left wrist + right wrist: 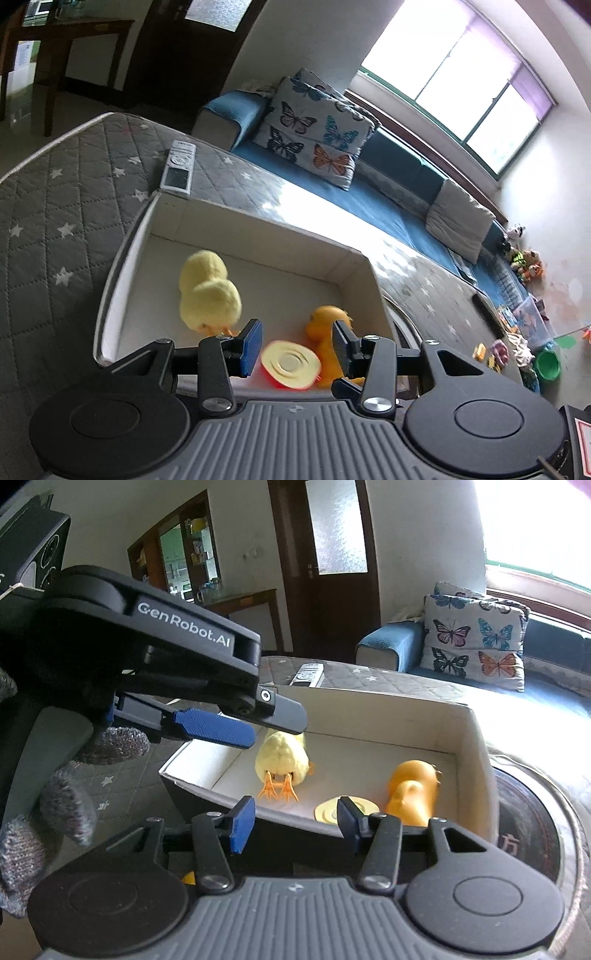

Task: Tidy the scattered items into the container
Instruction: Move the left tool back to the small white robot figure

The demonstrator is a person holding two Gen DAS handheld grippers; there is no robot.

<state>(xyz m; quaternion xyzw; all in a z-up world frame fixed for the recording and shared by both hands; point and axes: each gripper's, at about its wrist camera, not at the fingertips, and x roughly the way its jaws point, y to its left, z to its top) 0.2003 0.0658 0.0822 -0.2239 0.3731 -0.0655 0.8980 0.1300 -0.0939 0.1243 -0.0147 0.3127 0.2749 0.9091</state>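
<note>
A white box point(258, 240) stands on a grey star-quilted cover. Inside it are a fluffy yellow chick point(208, 288), an orange duck point(327, 343) and a round red toy with a pale yellow face point(290, 365), blurred. My left gripper point(295, 347) hangs open above the box, and the round toy shows in the gap without touching the right pad. In the right wrist view the chick point(282, 757), the duck point(413, 790) and the yellow disc point(345, 808) lie on the box point(472, 760) floor. My right gripper point(295, 823) is open and empty at the near wall. The left gripper point(277, 731) hovers over the box's left end.
A remote control point(179, 168) lies on the cover just beyond the box. Behind it is a blue sofa with a butterfly cushion point(314, 133). Toys point(517, 343) litter the floor at right. A gloved hand point(62, 805) holds the left gripper. A dark round glass surface point(528, 812) sits right of the box.
</note>
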